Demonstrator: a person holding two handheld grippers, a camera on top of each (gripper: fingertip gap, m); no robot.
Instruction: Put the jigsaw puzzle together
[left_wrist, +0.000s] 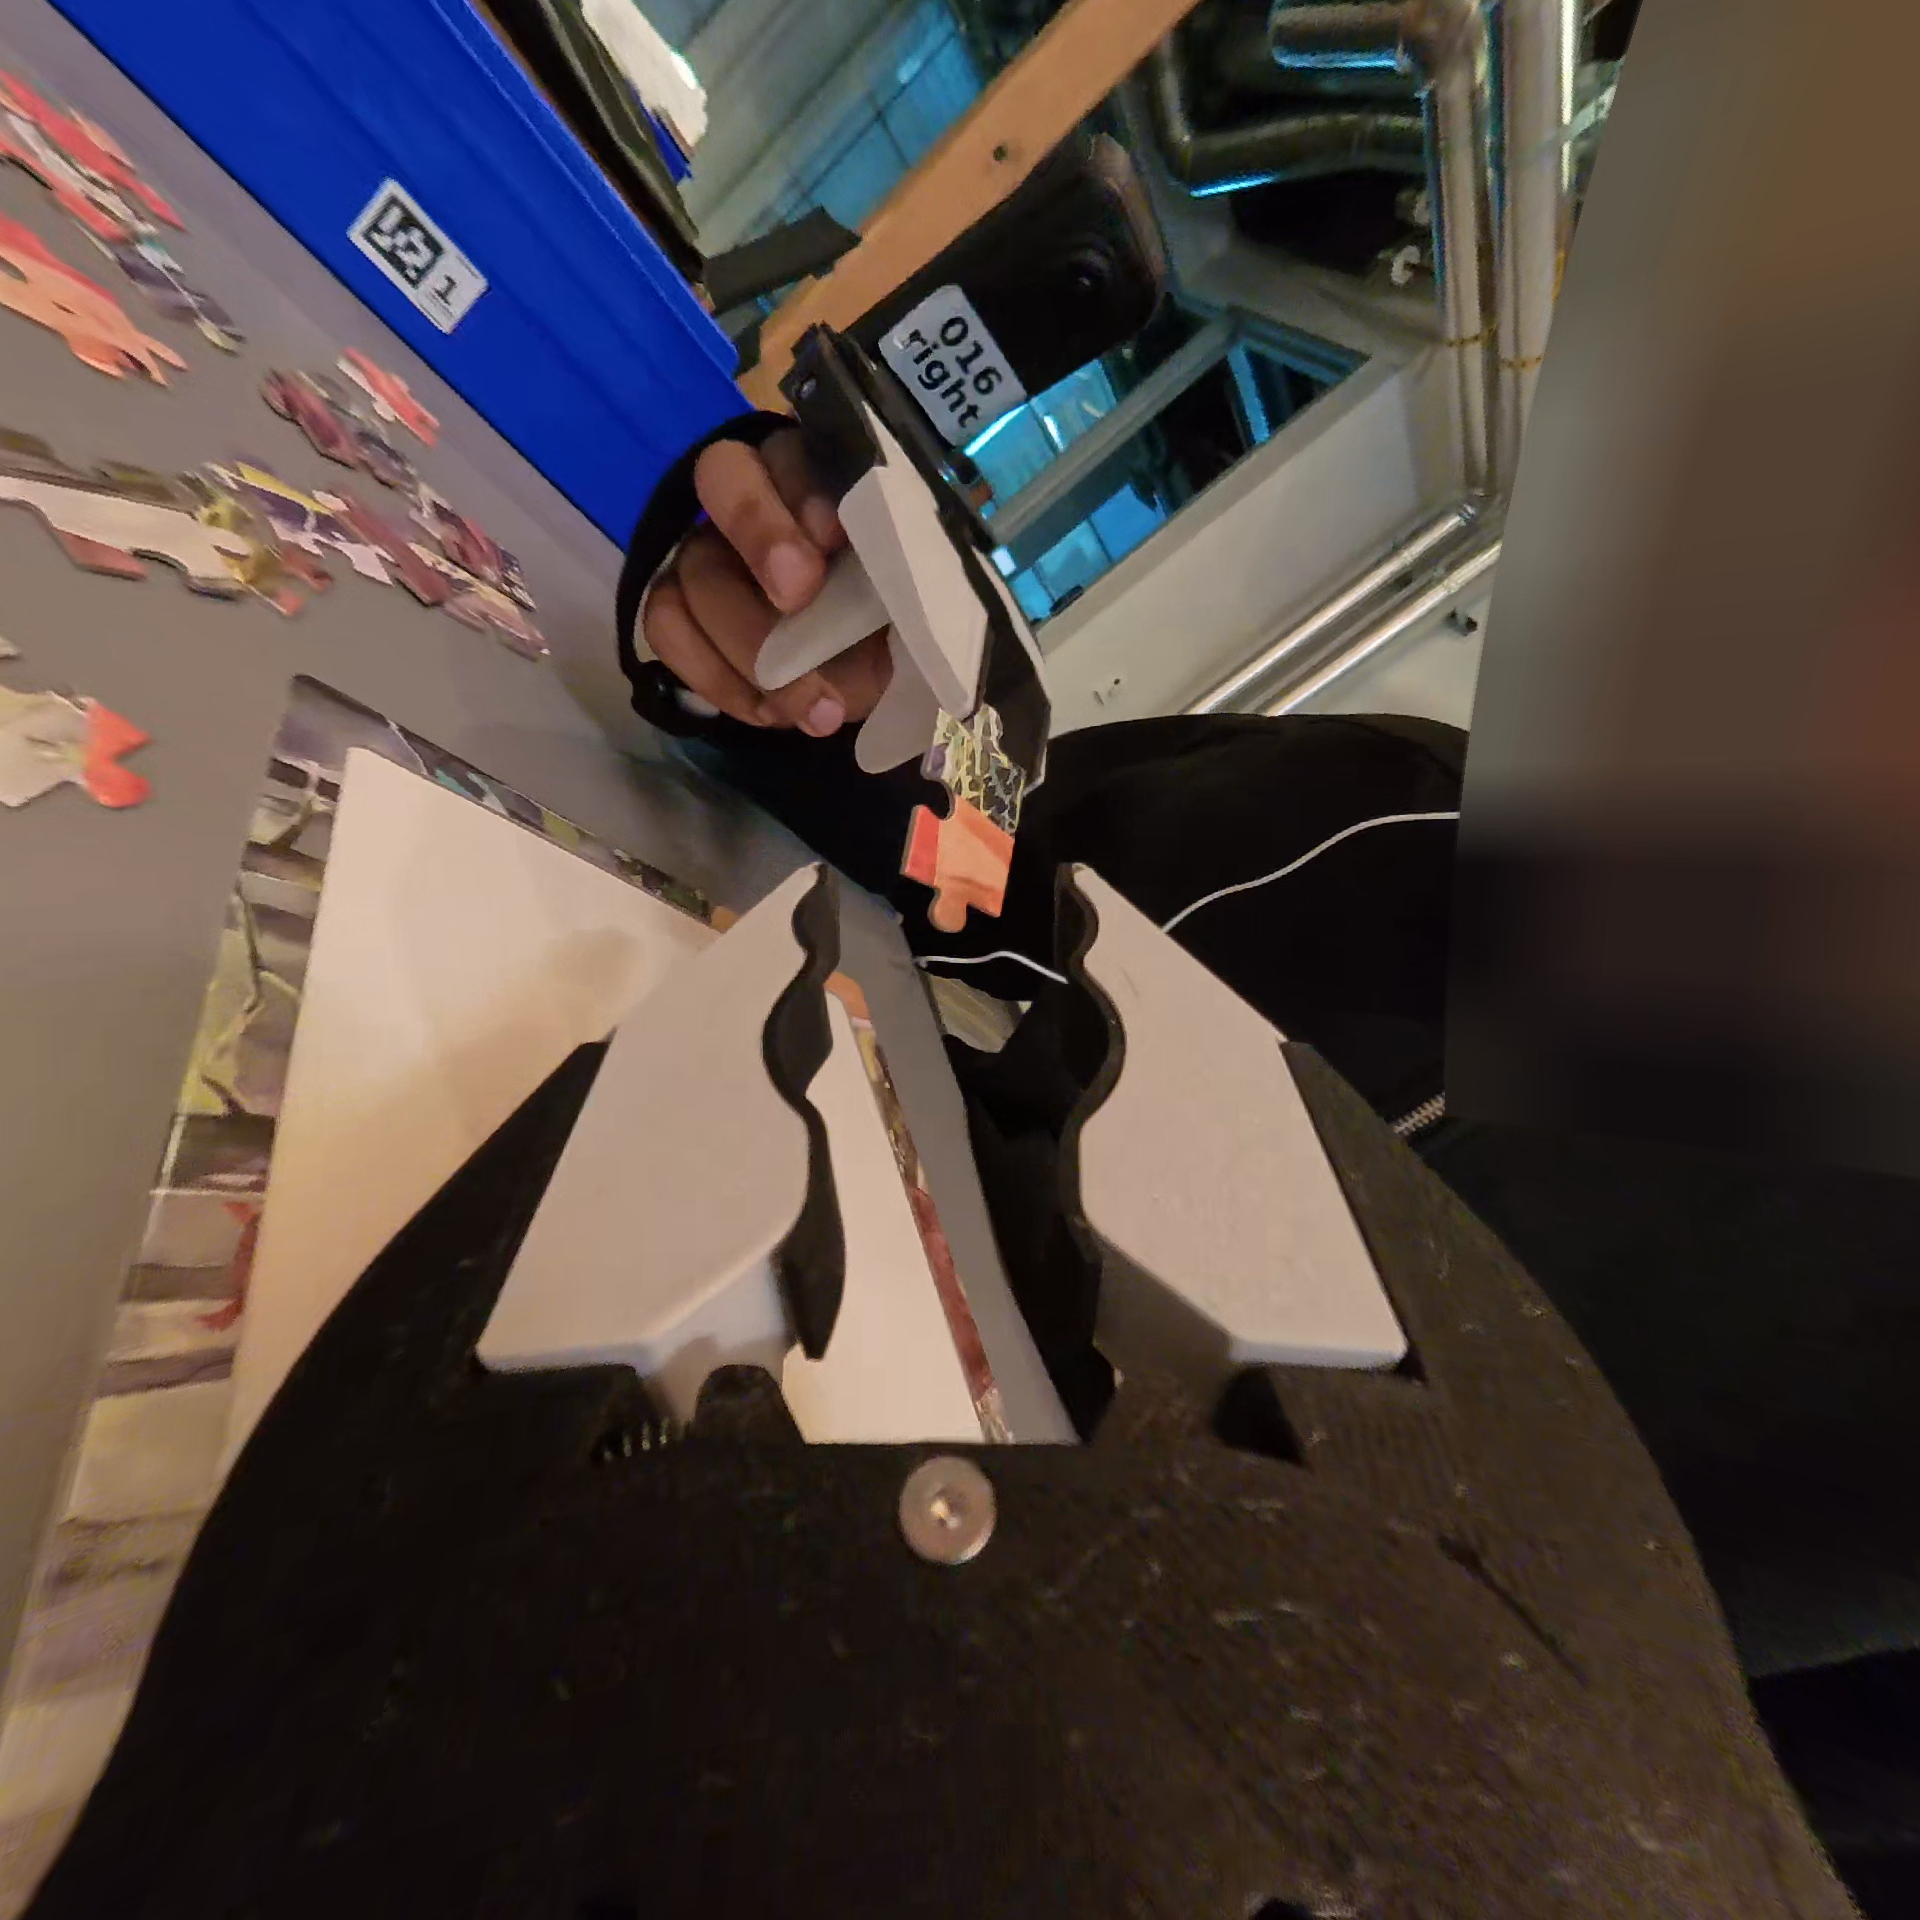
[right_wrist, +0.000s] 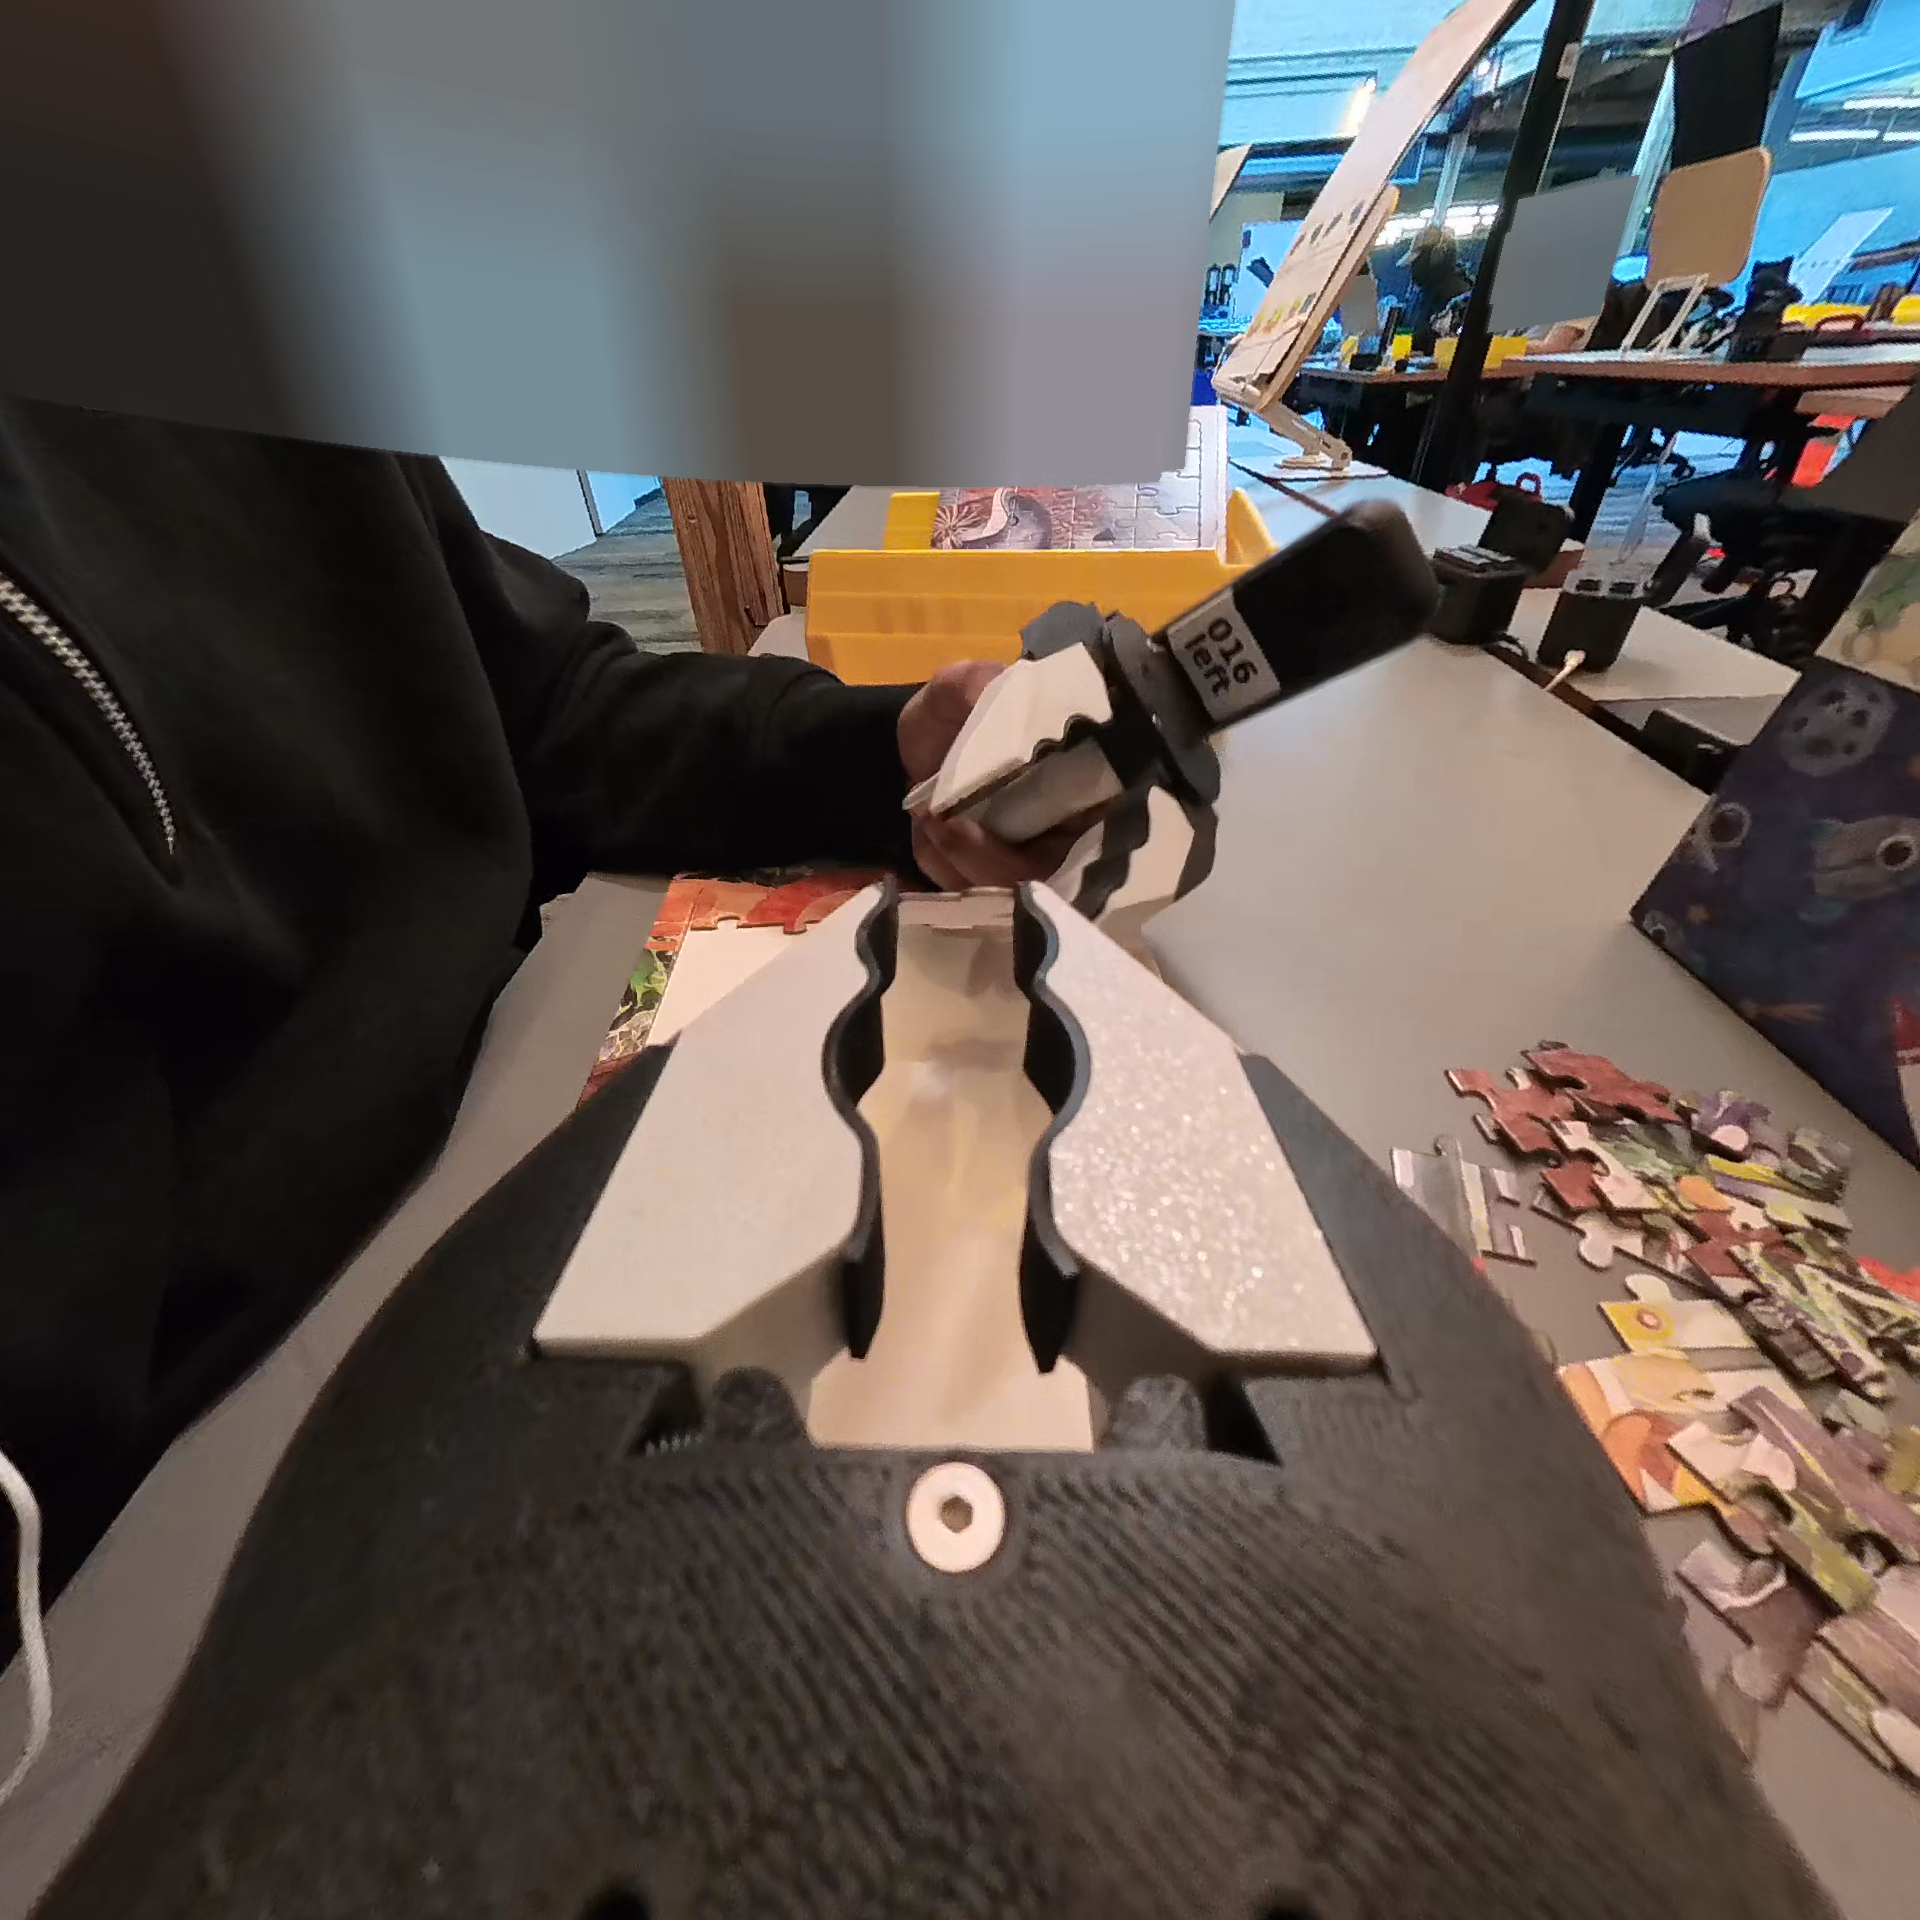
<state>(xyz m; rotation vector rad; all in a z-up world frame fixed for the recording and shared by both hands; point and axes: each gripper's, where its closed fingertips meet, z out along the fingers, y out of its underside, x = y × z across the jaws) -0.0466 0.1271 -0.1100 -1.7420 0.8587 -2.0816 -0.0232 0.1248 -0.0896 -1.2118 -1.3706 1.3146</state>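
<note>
Holding an orange-and-patterned puzzle piece (left_wrist: 966, 821) pinched at its top in my right gripper (left_wrist: 961, 727), hanging above the near edge of the half-built puzzle board (left_wrist: 436, 935); I'd line its tab up over the gap, then lower flat. My left gripper (left_wrist: 951, 914) hovers low and tilted over the board, jaws parted moderately, empty, loose pieces (right_wrist: 1704, 1247) lying well apart on the table (right_wrist: 1403, 831)

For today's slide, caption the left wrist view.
Right hand-held gripper holds an orange jigsaw piece above the open left hand-held gripper.
</note>
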